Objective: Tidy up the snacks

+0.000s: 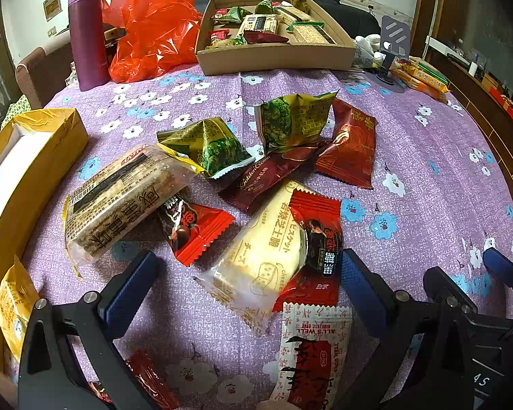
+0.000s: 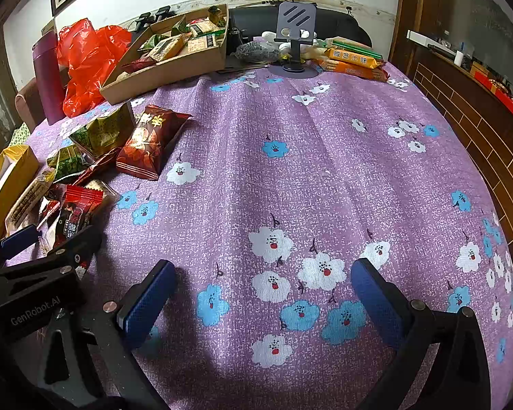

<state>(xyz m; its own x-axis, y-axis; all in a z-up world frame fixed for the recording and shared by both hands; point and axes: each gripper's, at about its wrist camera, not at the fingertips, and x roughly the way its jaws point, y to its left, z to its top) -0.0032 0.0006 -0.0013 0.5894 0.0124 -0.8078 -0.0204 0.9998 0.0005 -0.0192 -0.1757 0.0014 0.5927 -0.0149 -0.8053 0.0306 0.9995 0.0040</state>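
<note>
The left gripper (image 1: pixel 246 290) hangs low over the near part of the table (image 1: pixel 427 184), its jaws spread wide and holding nothing; between the blue pads lie a cheese biscuit packet (image 1: pixel 266 256) and, overlapping its right side, a red candy wrapper (image 1: pixel 319 235), with a white and red packet (image 1: pixel 311 352) just nearer. Beyond them the rest of the snack pile spreads toward the table's middle: a long clear-wrapped biscuit bar (image 1: pixel 119 201) on the left, a red chocolate wrapper (image 1: pixel 196 230) tucked against it, two green packets (image 1: pixel 208 145) (image 1: pixel 296 118), a dark red bar (image 1: pixel 270 174) and a red pouch (image 1: pixel 350 143). An open yellow box (image 1: pixel 34 157) sits at the left edge. At the far edge stands a cardboard tray (image 1: pixel 273 56) already holding snacks, beside a red plastic bag (image 1: pixel 147 24) and a purple flask (image 1: pixel 85 30). The right gripper (image 2: pixel 263 294) hovers over bare flowered cloth right of the pile, jaws wide apart and empty.
</note>
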